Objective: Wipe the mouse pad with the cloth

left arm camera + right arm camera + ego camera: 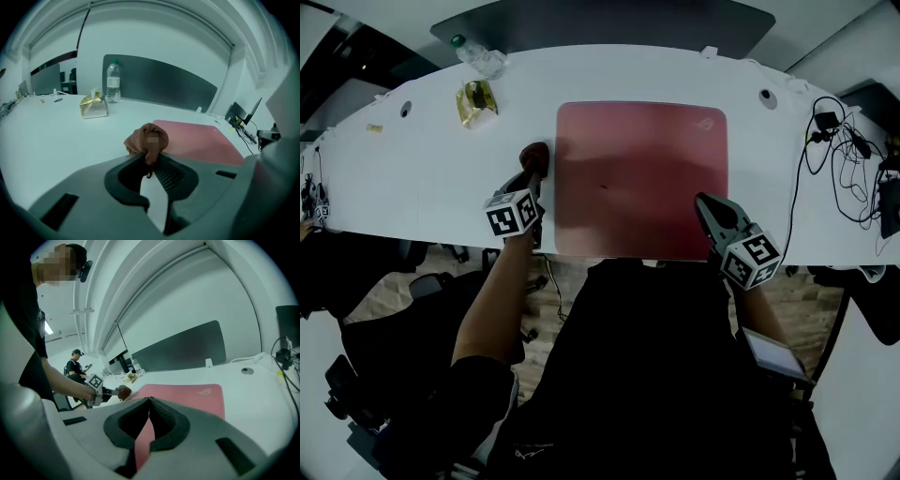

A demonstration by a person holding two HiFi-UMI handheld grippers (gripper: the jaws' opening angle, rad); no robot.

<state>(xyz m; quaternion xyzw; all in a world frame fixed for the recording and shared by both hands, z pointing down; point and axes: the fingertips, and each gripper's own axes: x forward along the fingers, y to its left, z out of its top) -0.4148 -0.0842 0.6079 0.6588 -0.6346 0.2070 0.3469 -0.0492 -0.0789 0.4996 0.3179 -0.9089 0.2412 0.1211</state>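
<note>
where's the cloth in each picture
Head view: the cloth is left of centre, just off the left edge of the mouse pad.
Left gripper view: centre, bunched at the tips of the left tongs, which are shut on it.
Right gripper view: small, at left-centre, beside the pad's left edge.
Shared landmark: the red mouse pad.

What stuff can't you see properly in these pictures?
- Cloth: a blurred patch covers part of it in the left gripper view.
- Mouse pad corner logo: too small to read, head view.
- Bottle label: too small, left gripper view.
- Cables: cut off by the head view's right edge.
</note>
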